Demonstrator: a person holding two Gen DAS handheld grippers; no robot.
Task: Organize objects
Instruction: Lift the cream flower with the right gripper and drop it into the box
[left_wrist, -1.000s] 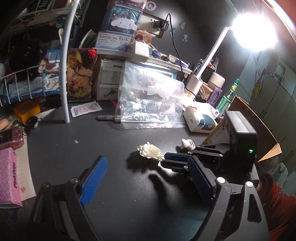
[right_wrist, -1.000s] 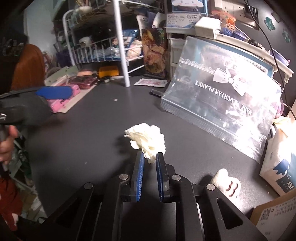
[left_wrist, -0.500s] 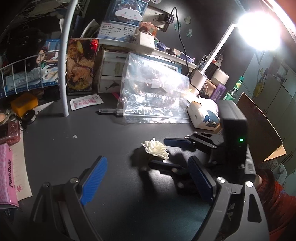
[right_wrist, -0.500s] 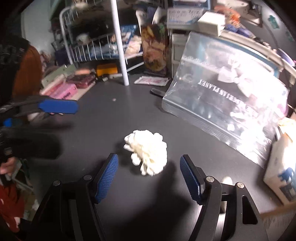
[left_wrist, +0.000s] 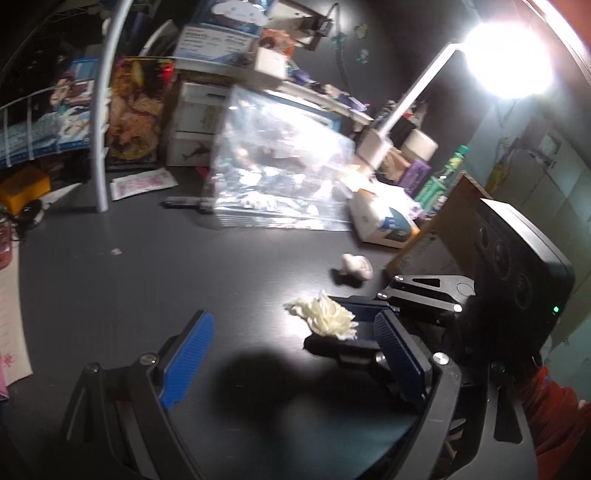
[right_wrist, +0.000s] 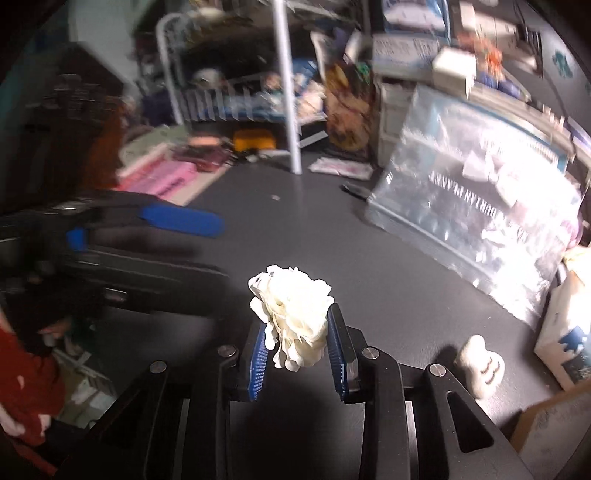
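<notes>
A cream-white fabric flower (right_wrist: 293, 314) sits between the blue pads of my right gripper (right_wrist: 297, 328), which is shut on it just above the dark desk. In the left wrist view the same flower (left_wrist: 327, 319) is held by the right gripper (left_wrist: 343, 325) just ahead of my left gripper (left_wrist: 295, 350). My left gripper is open and empty, its blue pads (left_wrist: 188, 354) wide apart. A small white plush figure (left_wrist: 356, 266) lies on the desk beyond; it also shows in the right wrist view (right_wrist: 480, 365).
A clear plastic bag (left_wrist: 280, 177) leans against stacked boxes at the back. A tissue pack (left_wrist: 384, 219) and a cardboard box (left_wrist: 439, 236) stand at the right. A desk lamp (left_wrist: 506, 62) glares. A white rack pole (left_wrist: 101, 122), pink boxes (right_wrist: 159, 177) and clutter fill the left.
My right gripper opened wide around the flower, then closed on it and lifted it slightly. Both cameras have shifted and the views are blurred by motion.
</notes>
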